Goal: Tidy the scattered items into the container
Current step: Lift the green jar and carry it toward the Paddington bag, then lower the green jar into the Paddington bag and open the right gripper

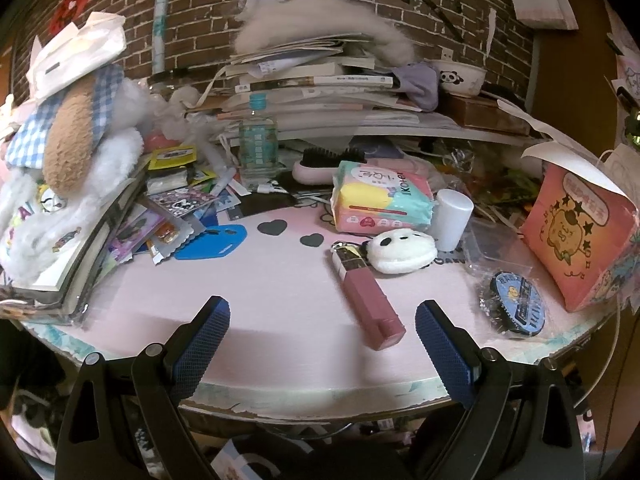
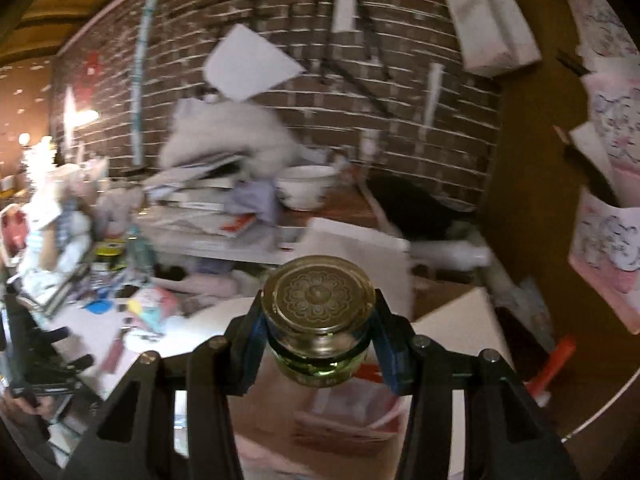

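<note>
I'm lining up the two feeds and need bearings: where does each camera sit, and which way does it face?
Left wrist: on the left gripper, open, facing the pink table and brick wall; both fingers show.
Right wrist: on the right gripper, above a cardboard box, gripping a gold-lidded jar.
Shared: wall, book pile, white bowl.

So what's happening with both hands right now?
Right tool shut on gold-lidded jar, lifted above cardboard box. Left tool open, empty, over pink table. Nothing blocking.
</note>
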